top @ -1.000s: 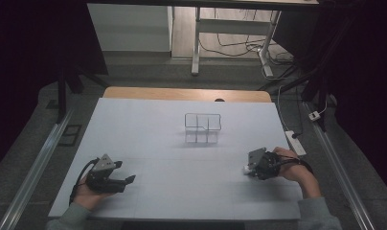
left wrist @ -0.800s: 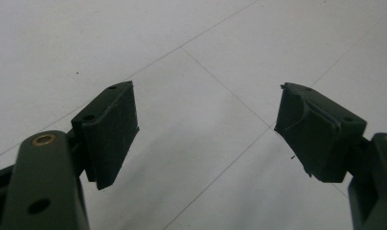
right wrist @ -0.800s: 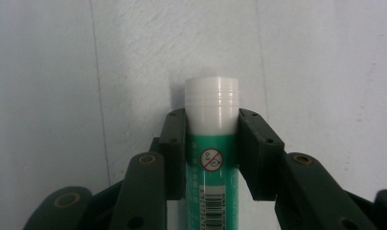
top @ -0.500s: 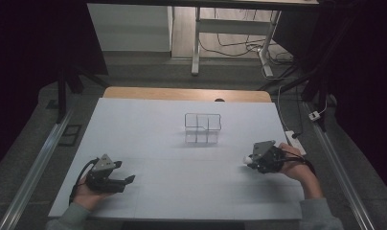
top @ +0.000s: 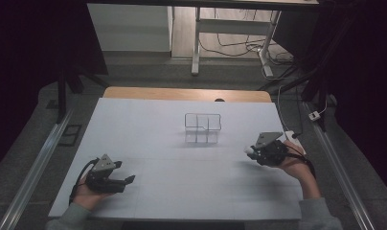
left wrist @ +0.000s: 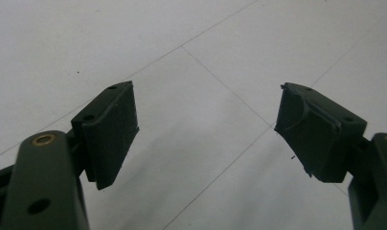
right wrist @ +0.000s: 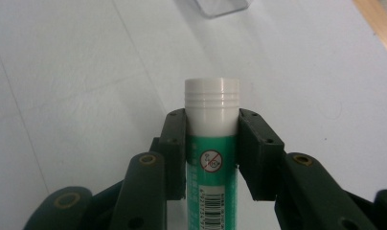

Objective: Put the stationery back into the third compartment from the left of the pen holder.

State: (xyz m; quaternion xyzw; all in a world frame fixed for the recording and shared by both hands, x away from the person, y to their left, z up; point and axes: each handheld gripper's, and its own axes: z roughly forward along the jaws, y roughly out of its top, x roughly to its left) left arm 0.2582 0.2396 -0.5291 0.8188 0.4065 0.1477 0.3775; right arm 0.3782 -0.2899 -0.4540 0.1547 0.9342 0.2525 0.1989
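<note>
Green tube (right wrist: pixel 211 158) with white cap, plain in right gripper view, pinched by right tongs (right wrist: pixel 211 143); left tongs (left wrist: pixel 206 129) spread.

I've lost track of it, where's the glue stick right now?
The glue stick is clamped in the right tongs, on the table's right side, right of the clear organizer.

One tube (right wrist: pixel 211 143), one clear, seemingly four-celled box (top: pixel 202 128)

Dark room — white table (top: pixel 148 120), grey floor (top: pixel 148 67), loose cables (top: pixel 239 48).
</note>
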